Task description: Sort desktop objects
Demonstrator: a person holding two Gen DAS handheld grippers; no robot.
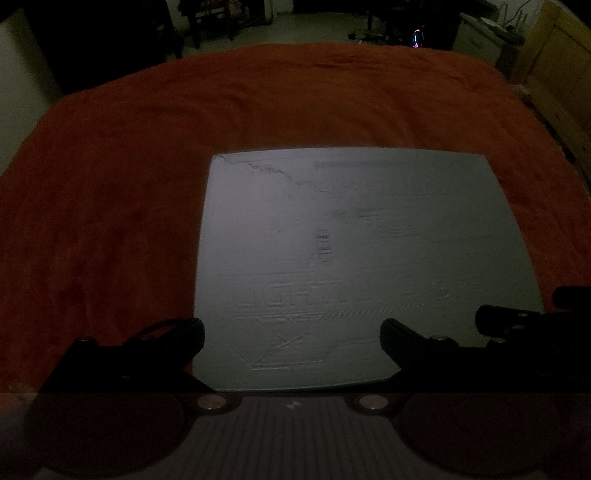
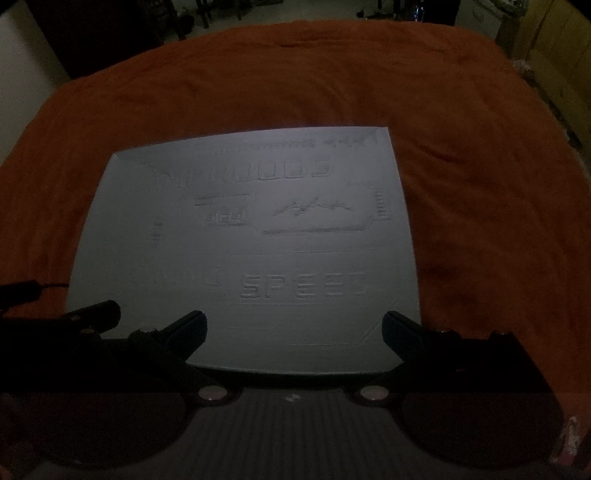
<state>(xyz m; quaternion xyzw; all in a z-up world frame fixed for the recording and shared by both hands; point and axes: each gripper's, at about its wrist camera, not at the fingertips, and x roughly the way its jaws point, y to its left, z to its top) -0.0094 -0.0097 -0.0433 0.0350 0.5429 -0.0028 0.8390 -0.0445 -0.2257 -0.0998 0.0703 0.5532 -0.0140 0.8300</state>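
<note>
A flat grey mat (image 1: 354, 236) with raised lettering lies on an orange cloth (image 1: 147, 147). The same grey mat (image 2: 243, 251) fills the middle of the right wrist view, with "SPEED" embossed on it. My left gripper (image 1: 291, 334) is open above the mat's near left edge, nothing between its fingers. My right gripper (image 2: 294, 330) is also open, over the mat's near edge and holding nothing. In the left wrist view the right gripper's finger (image 1: 517, 319) shows at the right. The scene is dim and no other desktop object is in sight.
The orange cloth (image 2: 461, 166) covers the whole table and ends in a rounded far edge. Beyond it lie a dark floor with chair legs (image 1: 207, 26), a small glowing light (image 1: 417, 38) and wooden furniture (image 1: 554, 55) at the right.
</note>
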